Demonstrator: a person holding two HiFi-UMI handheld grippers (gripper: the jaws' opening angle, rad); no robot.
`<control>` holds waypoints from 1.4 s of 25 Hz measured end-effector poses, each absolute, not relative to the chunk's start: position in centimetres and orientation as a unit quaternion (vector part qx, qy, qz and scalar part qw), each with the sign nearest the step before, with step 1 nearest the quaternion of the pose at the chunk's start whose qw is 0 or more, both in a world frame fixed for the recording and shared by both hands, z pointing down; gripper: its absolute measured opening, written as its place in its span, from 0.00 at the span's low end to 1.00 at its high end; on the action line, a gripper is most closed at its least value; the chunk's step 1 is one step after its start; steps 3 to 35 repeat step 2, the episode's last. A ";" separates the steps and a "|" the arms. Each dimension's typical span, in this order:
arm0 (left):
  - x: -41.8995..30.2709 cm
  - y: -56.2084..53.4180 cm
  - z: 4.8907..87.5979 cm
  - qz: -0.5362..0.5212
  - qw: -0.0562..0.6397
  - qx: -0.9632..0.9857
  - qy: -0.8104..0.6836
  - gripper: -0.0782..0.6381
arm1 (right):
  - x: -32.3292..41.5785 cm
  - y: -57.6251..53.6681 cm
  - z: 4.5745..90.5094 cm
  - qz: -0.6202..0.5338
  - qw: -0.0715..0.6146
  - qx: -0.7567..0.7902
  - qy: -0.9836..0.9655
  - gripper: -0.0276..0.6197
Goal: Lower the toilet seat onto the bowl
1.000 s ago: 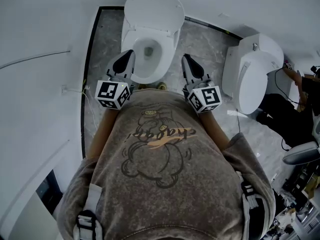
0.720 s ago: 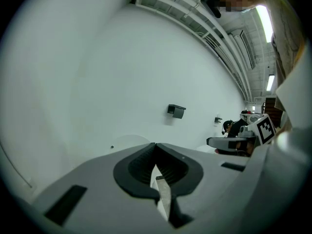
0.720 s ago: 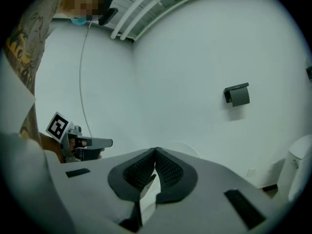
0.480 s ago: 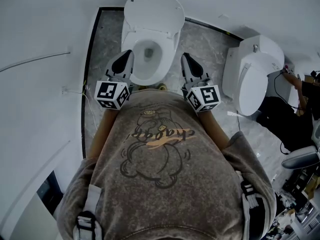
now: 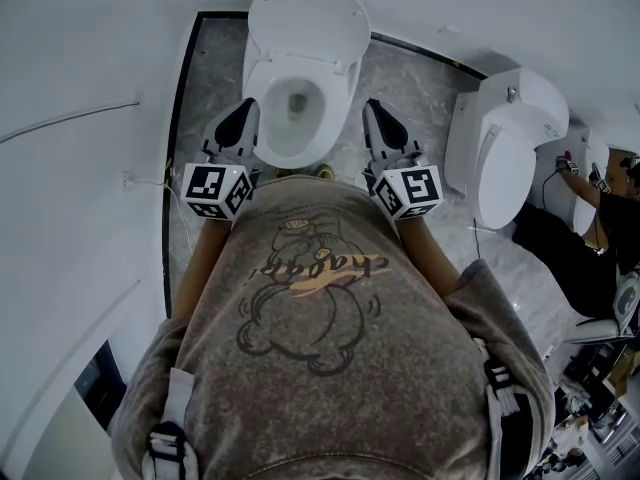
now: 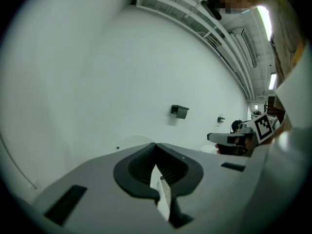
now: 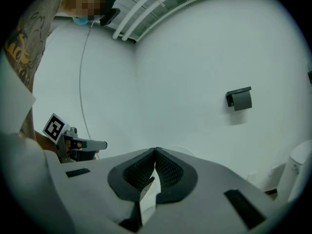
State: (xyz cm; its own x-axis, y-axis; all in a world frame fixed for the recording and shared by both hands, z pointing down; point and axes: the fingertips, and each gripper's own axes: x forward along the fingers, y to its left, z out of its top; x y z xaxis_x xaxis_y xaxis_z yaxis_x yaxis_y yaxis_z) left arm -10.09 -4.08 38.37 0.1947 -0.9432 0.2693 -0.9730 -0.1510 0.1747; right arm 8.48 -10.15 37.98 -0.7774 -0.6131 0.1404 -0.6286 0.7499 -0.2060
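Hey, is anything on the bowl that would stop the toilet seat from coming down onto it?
Nothing visible. The rim of the white ceramic bowl is bare below the raised white oval seat. The left tongs and right tongs, both shut, flank the bowl at its sides.

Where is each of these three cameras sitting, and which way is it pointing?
Head view: on the person's head, facing steeply down at the toilet bowl; shows their sweatshirt, left gripper and right gripper.
Left gripper view: on the left gripper, facing the white wall past its shut jaws.
Right gripper view: on the right gripper, likewise facing white wall past shut jaws.
Shared: each gripper view shows the other gripper.
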 end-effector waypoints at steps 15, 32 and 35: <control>-10.4 -4.0 38.4 0.047 0.154 0.756 -0.634 0.12 | 8.3 -10.1 38.0 0.119 0.033 0.330 -0.936 0.08; -10.4 -4.0 38.4 0.047 0.154 0.756 -0.634 0.12 | 8.3 -10.1 38.0 0.119 0.033 0.330 -0.936 0.08; -10.4 -4.0 38.4 0.047 0.154 0.756 -0.634 0.12 | 8.3 -10.1 38.0 0.119 0.033 0.330 -0.936 0.08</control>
